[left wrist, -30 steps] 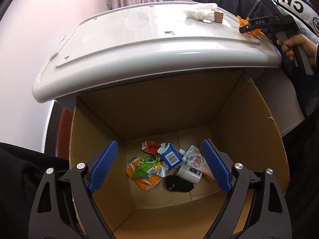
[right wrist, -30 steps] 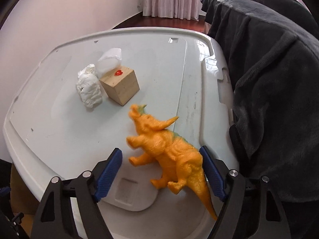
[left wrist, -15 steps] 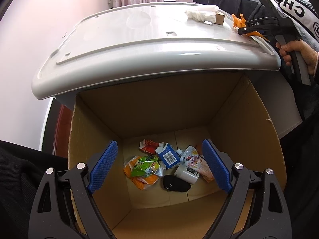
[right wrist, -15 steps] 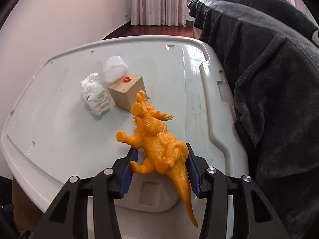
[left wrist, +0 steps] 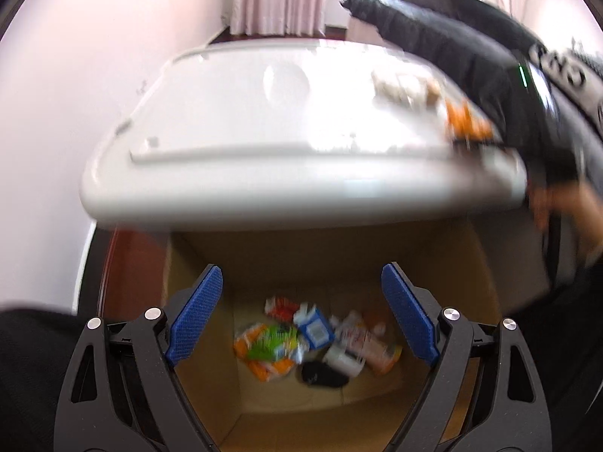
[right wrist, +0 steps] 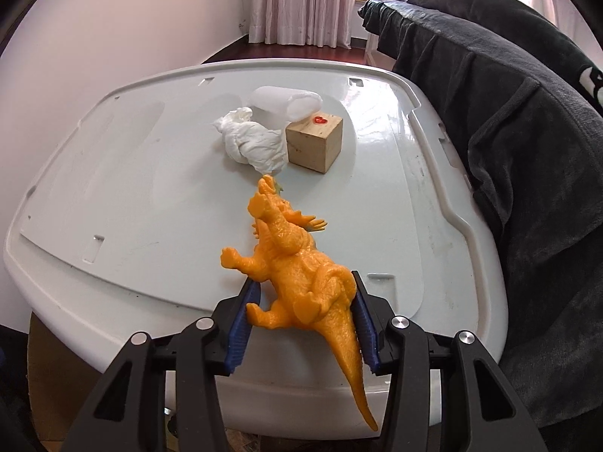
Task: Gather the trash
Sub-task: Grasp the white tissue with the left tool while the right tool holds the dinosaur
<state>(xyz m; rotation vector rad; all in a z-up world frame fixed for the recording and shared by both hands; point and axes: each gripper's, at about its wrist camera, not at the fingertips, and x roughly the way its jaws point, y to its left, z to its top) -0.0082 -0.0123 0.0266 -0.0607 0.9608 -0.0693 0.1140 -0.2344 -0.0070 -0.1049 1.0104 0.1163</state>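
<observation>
Fingers [right wrist: 245, 324] of the right gripper [right wrist: 301, 320] clamp the orange dinosaur [right wrist: 297, 275] at the table's [right wrist: 150, 196] near edge, the left gripper [left wrist: 301, 316] gaping, apparently empty, over the cardboard box [left wrist: 471, 263]; carrying it there looks next.

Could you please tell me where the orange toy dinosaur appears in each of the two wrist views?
Left wrist: the orange toy dinosaur is a blurred orange shape at upper right, near the white lid's right edge.
Right wrist: the dinosaur sits at lower centre, clamped in the right claw.
Shared landmark: the wooden block, blurred in the left view.
</observation>
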